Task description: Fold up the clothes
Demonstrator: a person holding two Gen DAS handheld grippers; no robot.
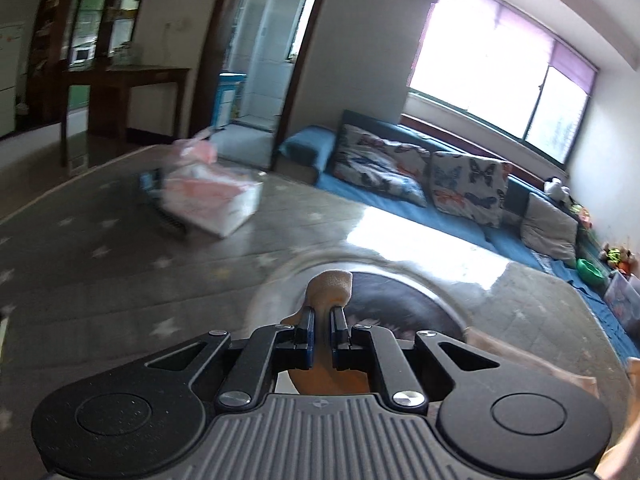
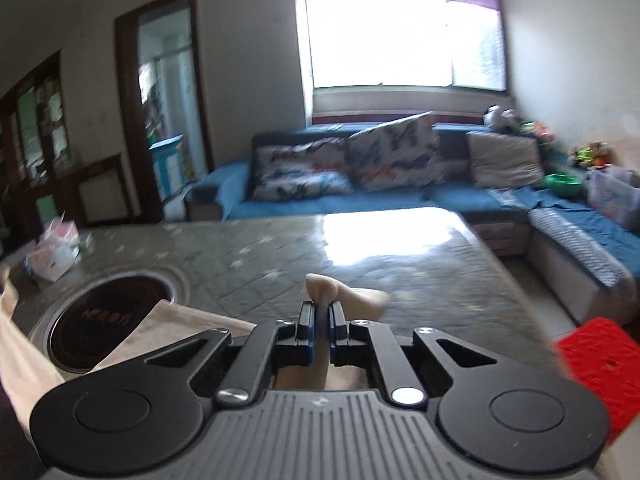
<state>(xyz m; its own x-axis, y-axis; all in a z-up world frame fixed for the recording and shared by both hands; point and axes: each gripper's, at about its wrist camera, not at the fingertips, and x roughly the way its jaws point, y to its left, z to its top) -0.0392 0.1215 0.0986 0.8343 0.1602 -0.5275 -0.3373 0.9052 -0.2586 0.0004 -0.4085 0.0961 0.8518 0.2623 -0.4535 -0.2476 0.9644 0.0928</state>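
Note:
A beige garment (image 1: pixel 330 284) is pinched between the blue-padded fingers of my left gripper (image 1: pixel 322 320), a bunched fold sticking up past the tips; the gripper is held above the table. My right gripper (image 2: pixel 321 314) is also shut on the beige garment (image 2: pixel 348 292), with a fold poking out ahead of the tips. More of the pale cloth (image 2: pixel 24 344) hangs across the lower left of the right wrist view, over part of the round black hotplate (image 2: pixel 108 320). Both views are motion-blurred.
The grey star-patterned table (image 2: pixel 248 252) holds a built-in round hotplate (image 1: pixel 396 308) and a pink-white bag (image 1: pixel 212 196) at its far left. A blue sofa (image 2: pixel 400 196) with butterfly cushions runs under the window. A red stool (image 2: pixel 600 356) stands at right.

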